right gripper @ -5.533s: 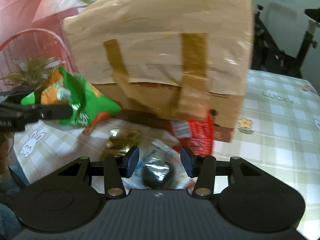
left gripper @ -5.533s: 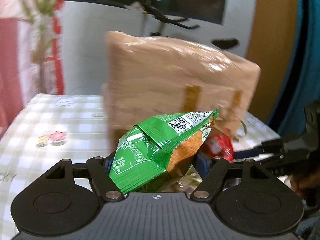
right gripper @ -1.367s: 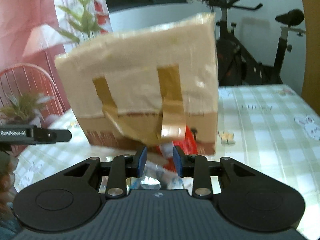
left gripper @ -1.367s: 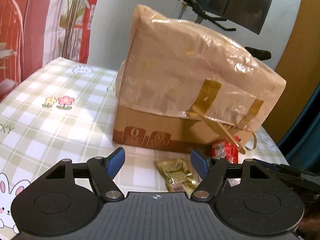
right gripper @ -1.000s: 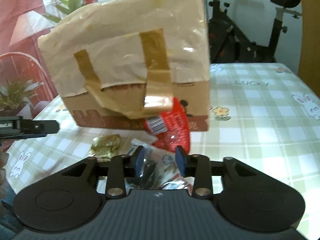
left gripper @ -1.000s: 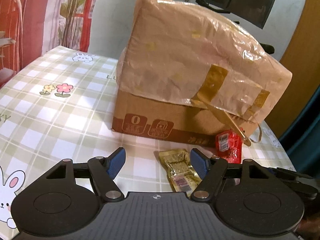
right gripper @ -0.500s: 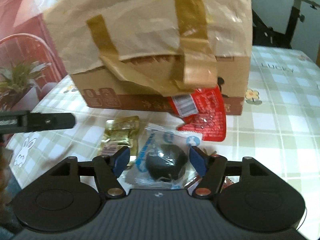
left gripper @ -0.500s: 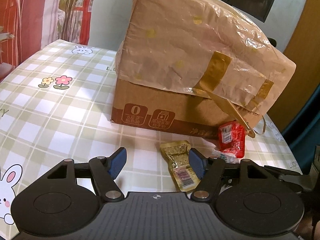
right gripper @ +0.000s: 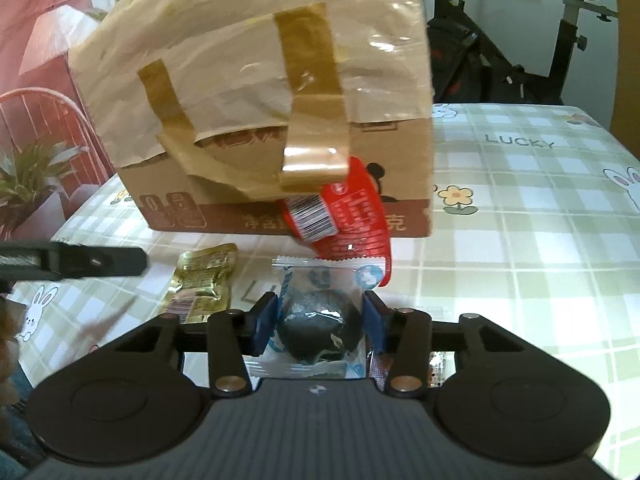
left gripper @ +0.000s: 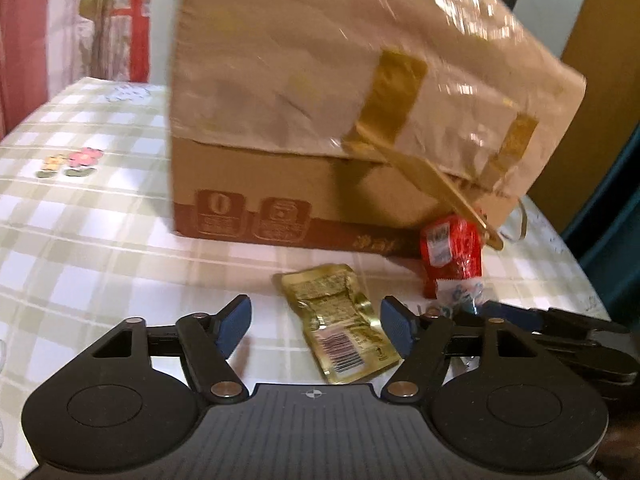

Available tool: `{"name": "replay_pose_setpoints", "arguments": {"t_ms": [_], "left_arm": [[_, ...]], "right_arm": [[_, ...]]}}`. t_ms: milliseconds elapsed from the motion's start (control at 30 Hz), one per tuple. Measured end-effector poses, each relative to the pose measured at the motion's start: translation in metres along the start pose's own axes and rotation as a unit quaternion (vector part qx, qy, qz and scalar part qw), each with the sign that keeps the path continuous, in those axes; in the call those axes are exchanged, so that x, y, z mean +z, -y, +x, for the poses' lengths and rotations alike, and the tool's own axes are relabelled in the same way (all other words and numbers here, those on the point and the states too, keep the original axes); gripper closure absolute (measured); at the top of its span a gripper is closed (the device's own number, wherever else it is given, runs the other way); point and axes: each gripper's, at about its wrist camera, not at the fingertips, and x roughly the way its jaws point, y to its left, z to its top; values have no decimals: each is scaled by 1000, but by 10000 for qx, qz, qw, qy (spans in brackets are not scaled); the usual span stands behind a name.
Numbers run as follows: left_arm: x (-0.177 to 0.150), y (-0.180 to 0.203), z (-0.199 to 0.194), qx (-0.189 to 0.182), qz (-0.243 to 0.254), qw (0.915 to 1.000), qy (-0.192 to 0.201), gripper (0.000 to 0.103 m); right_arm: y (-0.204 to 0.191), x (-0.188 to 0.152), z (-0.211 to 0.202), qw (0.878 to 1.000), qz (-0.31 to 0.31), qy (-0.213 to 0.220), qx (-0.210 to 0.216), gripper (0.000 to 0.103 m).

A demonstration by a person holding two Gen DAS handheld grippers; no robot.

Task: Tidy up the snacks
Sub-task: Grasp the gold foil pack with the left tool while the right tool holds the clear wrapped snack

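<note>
So you still have three snacks out on the checked tablecloth in front of the taped cardboard box. Your right gripper has just been closing, and its blue pads now sit against a clear packet with a dark round snack, apparently gripping it. Your left gripper has just been opening and holds nothing, though the gold sachet lies between its jaws. The red packet leans on the box, untouched.
</note>
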Motion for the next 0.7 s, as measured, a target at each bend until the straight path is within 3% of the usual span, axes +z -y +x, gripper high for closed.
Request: {"name": "replay_pose_setpoints", "arguments": {"t_ms": [300, 667, 700], "left_arm": [[9, 16, 38, 254, 35, 9992, -310, 19], [-5, 47, 53, 745, 996, 9921, -191, 16], [-4, 46, 50, 793, 1021, 9914, -183, 12]], "right_arm": [[11, -5, -7, 9998, 134, 133, 3, 55], [13, -6, -8, 9998, 143, 159, 34, 55], [13, -6, -8, 9998, 142, 159, 32, 55]]}}
